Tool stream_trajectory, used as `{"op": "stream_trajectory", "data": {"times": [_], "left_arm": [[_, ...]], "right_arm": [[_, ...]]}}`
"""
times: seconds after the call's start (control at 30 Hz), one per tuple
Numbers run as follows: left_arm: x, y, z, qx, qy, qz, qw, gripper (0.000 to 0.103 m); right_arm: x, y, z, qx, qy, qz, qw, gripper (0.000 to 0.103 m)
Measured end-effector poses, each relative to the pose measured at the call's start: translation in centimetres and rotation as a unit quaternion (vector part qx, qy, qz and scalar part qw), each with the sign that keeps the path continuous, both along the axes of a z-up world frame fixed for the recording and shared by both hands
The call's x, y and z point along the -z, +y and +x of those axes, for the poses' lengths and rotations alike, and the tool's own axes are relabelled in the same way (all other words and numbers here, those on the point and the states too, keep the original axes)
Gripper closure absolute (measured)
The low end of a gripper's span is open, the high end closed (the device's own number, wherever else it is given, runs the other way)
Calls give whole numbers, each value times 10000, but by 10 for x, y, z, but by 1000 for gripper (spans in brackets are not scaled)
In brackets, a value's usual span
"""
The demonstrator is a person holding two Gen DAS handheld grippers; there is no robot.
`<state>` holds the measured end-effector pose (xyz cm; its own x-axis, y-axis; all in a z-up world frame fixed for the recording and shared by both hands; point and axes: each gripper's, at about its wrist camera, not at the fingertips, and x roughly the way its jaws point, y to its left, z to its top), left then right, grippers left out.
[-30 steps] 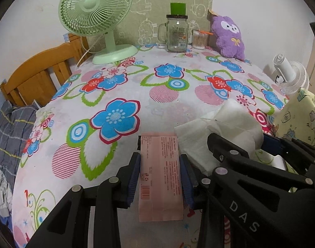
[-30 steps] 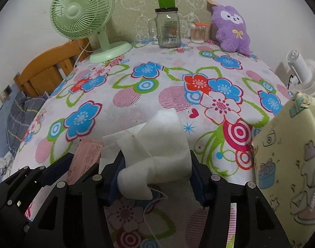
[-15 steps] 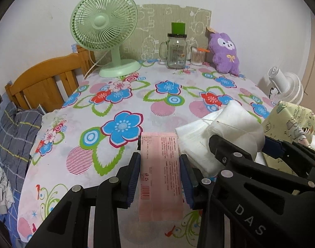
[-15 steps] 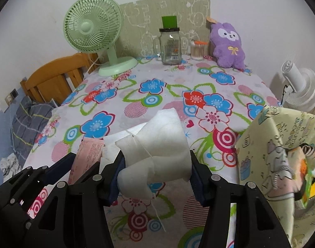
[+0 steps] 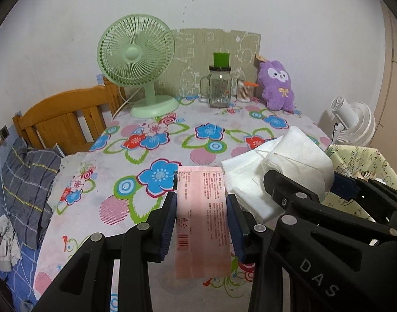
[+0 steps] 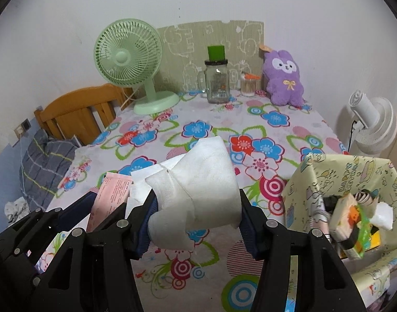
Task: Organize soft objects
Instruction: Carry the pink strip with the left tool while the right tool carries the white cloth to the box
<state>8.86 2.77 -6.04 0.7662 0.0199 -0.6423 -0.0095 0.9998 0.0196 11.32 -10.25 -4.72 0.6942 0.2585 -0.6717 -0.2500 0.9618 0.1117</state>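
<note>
1. The pink printed packet (image 5: 202, 221) is pinched between the left gripper's (image 5: 201, 221) blue pads, above the floral tablecloth (image 5: 156, 140).
2. The white cloth roll (image 6: 198, 195) is clamped in the right gripper (image 6: 195, 221), just beside the packet.
3. A yellow patterned storage bin (image 6: 315, 182) holding tissue packs stands at the right.
4. A green fan (image 6: 128, 57), glass jar (image 6: 216, 83) and purple plush (image 6: 284, 78) line the far edge.

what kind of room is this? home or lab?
Most likely a home bedroom, not a lab: a wooden bed headboard with a grey plaid pillow beside the flower-print tablecloth, plus a purple plush rabbit and mint-green desk fan against the wall.
</note>
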Motion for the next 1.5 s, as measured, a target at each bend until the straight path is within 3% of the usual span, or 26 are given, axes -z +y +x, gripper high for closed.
{"op": "stream_trajectory", "data": {"times": [0.77,1.5], "left_arm": [[-49,-20,-38,-23,-500,105,9987,65],[-51,-90,-34,594,-565,3,9966,65]], "right_arm": [[-56,-25,-43,-58,-481,174,9987,44],[-61,-98,-48,532,-582,59,9969,44]]}}
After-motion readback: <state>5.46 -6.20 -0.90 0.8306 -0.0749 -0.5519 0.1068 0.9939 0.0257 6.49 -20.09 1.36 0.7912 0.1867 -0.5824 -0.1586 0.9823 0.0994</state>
